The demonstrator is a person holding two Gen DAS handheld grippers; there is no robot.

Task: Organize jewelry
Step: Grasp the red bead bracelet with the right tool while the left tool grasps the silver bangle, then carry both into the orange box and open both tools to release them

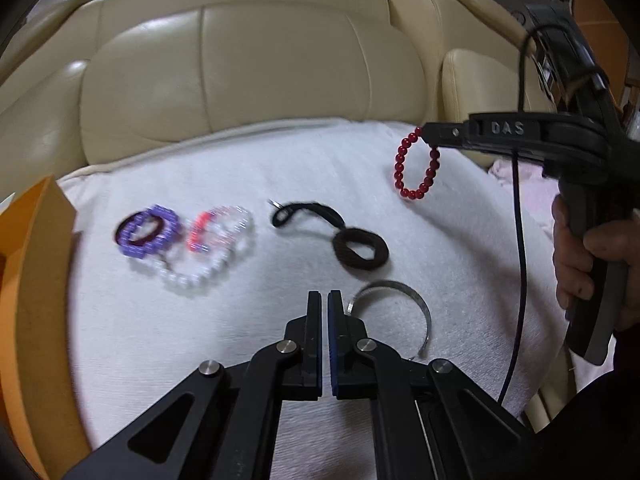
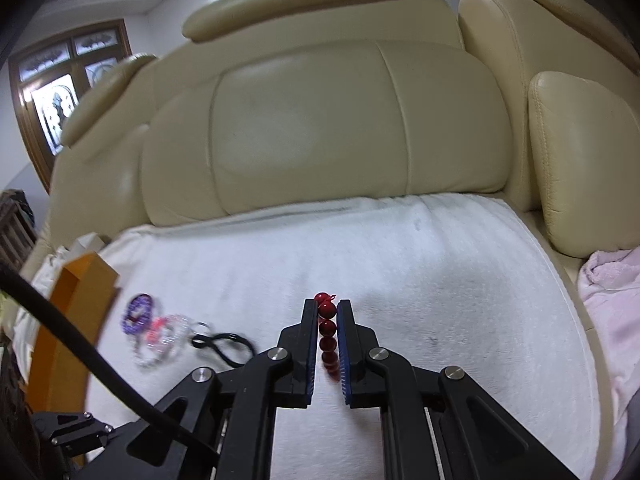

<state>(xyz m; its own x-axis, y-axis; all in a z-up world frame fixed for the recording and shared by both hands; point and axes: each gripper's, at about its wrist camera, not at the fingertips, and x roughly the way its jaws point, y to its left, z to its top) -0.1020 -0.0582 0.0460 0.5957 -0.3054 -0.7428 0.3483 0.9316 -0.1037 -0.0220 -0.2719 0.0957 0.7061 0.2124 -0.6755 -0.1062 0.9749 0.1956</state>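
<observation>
My right gripper (image 2: 328, 308) is shut on a red bead bracelet (image 2: 327, 332) and holds it above the white towel (image 2: 440, 280); in the left wrist view the bracelet (image 1: 416, 168) hangs from that gripper (image 1: 430, 136). My left gripper (image 1: 325, 296) is shut and empty, low over the towel. On the towel lie a purple bead bracelet (image 1: 148, 230), a clear and pink bracelet (image 1: 220, 232), a white bead bracelet (image 1: 196, 276), a black cord (image 1: 304, 212), a dark brown hair tie (image 1: 360, 250) and a silver cuff (image 1: 400, 308).
An orange box (image 1: 32, 280) stands at the left edge of the towel; it also shows in the right wrist view (image 2: 68, 320). The cream leather sofa back (image 1: 240, 72) rises behind. A pink cloth (image 2: 612, 304) lies at the right.
</observation>
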